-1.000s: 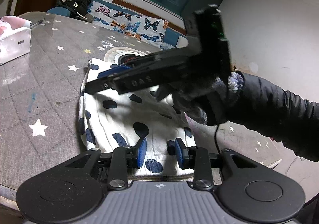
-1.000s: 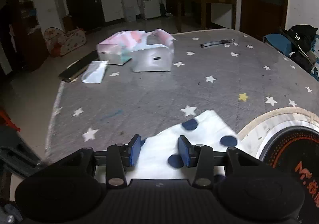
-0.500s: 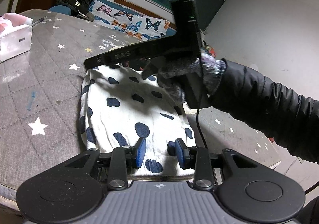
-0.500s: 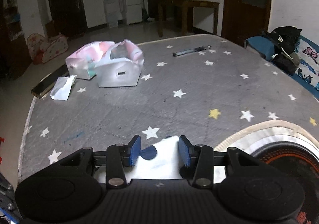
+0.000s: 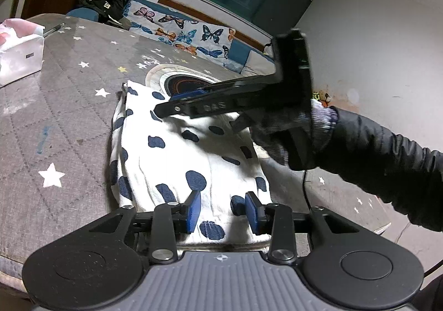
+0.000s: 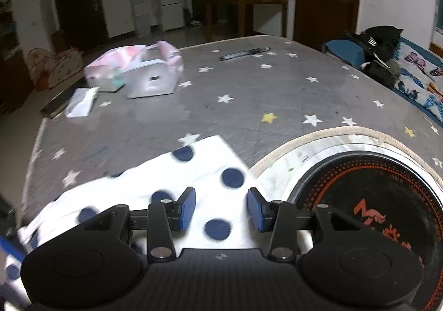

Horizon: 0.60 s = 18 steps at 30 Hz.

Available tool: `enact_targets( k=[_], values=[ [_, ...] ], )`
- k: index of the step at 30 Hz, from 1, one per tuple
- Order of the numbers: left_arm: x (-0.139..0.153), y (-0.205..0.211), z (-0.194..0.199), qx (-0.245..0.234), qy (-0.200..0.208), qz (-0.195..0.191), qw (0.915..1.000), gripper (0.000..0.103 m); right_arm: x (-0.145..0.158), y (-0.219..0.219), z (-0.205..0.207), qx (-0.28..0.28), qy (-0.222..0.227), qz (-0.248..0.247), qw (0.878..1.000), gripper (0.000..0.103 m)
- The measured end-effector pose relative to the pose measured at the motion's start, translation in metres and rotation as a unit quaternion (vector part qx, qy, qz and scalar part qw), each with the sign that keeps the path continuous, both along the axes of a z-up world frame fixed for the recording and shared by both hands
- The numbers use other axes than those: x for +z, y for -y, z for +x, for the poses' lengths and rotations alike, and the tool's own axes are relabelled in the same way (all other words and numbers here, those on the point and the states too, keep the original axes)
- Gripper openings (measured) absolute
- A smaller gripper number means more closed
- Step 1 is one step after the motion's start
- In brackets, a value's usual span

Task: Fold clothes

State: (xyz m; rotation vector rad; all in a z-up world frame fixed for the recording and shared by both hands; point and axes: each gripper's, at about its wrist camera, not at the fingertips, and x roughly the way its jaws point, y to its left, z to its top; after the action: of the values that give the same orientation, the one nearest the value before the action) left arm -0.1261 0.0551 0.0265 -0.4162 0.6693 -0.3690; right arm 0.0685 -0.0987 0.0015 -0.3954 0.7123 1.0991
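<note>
Left wrist view: low, close over near edge of spotted cloth, facing butterfly bedding. Right wrist view: low at far end, facing doorway. Shared: cloth, round mat.

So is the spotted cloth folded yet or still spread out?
Folded: the spotted cloth lies as a compact rectangle on the table, with stacked layers showing along its left edge. Both tongs hover open above it.

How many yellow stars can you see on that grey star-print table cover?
2 in the right wrist view: one yellow star near the middle of the grey star-print table cover, another by the round mat's far right rim. More may be hidden.
</note>
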Motion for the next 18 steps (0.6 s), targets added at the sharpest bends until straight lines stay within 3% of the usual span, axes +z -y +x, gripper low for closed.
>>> enact_targets(
  k=[6, 10, 18],
  values=[
    [0.001, 0.0, -0.001, 0.002, 0.0, 0.001, 1.0, 0.038, 0.011, 0.009, 0.008, -0.027, 0.004, 0.018, 0.999, 0.041],
    [0.0, 0.001, -0.001, 0.001, 0.001, 0.002, 1.0, 0.041, 0.021, 0.034, -0.01, -0.016, 0.007, 0.019, 1.0, 0.041],
    [0.001, 0.004, 0.0, 0.006, 0.001, 0.011, 0.9999, 0.041, 0.013, 0.058, -0.014, -0.04, 0.007, 0.012, 0.999, 0.041]
  ],
)
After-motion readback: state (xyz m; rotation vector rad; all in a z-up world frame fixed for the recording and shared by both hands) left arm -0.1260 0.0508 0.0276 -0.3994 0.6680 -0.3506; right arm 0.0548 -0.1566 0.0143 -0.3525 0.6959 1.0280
